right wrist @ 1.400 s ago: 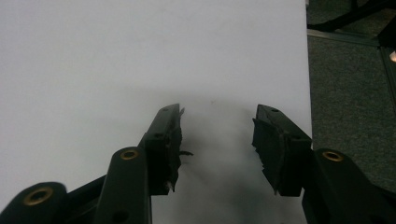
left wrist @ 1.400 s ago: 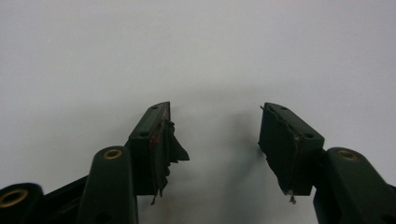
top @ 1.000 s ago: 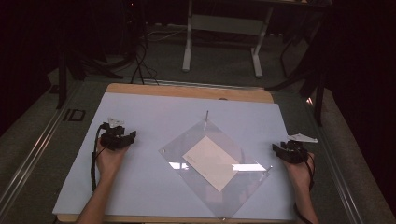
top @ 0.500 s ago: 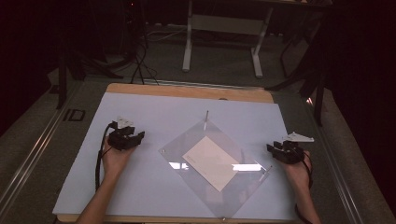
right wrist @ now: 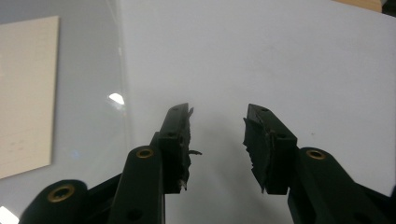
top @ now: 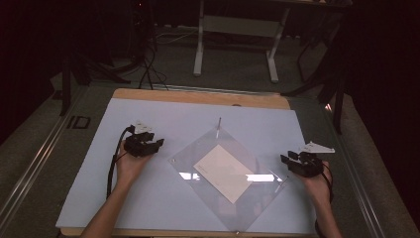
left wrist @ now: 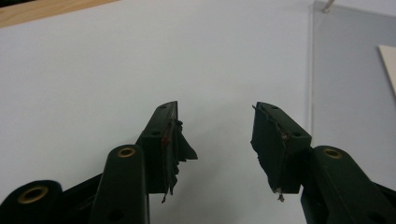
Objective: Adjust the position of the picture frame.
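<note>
— So, where are your hands now?

— My left gripper [top: 148,145] is in the left middle of the high view, over the white sheet [top: 99,188]. Compared with half a second ago it has come a little nearer to the clear square plate [top: 267,208]. My right gripper [top: 293,159] is at the right, just beside the right corner of that plate; it also moved slightly inward.

— Do the jaws hold something?

— No. On both grippers the jaws stand apart, with nothing between them.

— And the plate?

— It lies in the centre, turned like a diamond, with a cream paper [top: 223,166] under or on it; I cannot tell which. It did not move.
</note>
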`<state>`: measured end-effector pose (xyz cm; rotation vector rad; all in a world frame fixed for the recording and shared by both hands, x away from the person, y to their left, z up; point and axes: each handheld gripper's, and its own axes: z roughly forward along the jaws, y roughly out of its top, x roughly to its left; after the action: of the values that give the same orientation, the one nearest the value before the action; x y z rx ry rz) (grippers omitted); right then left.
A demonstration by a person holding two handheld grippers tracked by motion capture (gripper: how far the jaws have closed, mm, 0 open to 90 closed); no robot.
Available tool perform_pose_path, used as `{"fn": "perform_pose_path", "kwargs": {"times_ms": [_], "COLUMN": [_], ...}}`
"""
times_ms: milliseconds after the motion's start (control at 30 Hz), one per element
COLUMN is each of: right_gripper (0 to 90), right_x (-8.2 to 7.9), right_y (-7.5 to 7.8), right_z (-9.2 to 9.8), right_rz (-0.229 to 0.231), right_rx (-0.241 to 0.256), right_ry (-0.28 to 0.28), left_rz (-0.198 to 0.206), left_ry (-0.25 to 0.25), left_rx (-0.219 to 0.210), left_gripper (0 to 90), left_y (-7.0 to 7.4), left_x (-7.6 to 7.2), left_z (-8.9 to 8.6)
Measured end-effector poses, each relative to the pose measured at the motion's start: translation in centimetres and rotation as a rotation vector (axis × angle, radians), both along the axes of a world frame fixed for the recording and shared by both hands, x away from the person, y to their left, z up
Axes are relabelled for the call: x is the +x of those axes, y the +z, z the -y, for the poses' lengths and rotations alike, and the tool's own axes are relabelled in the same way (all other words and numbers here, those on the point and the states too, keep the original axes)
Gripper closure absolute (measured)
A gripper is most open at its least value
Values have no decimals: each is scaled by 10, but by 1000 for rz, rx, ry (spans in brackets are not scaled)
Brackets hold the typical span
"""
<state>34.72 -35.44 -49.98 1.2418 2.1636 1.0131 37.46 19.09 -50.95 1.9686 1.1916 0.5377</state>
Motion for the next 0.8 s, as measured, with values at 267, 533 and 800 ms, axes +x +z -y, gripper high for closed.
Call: {"fn": "perform_pose_path", "kwargs": {"times_ms": [267,533,800], "right_gripper": [594,588,583], "right_x": [-9,-16,-24], "right_y": [2,6,10], "right_z": [-4,-8,-12], "right_rz": [-5,-1,1], "right_rx": [37,66,102], "right_ry": [30,53,89], "left_rz": [-4,-19,-26], "left_ry": [-33,-69,-97], "left_rx": [-30,-41,-58], "left_gripper": [512,512,512], "left_y": [2,-1,-3], "left_x": [9,17,26], "left_z": [11,23,38]}}
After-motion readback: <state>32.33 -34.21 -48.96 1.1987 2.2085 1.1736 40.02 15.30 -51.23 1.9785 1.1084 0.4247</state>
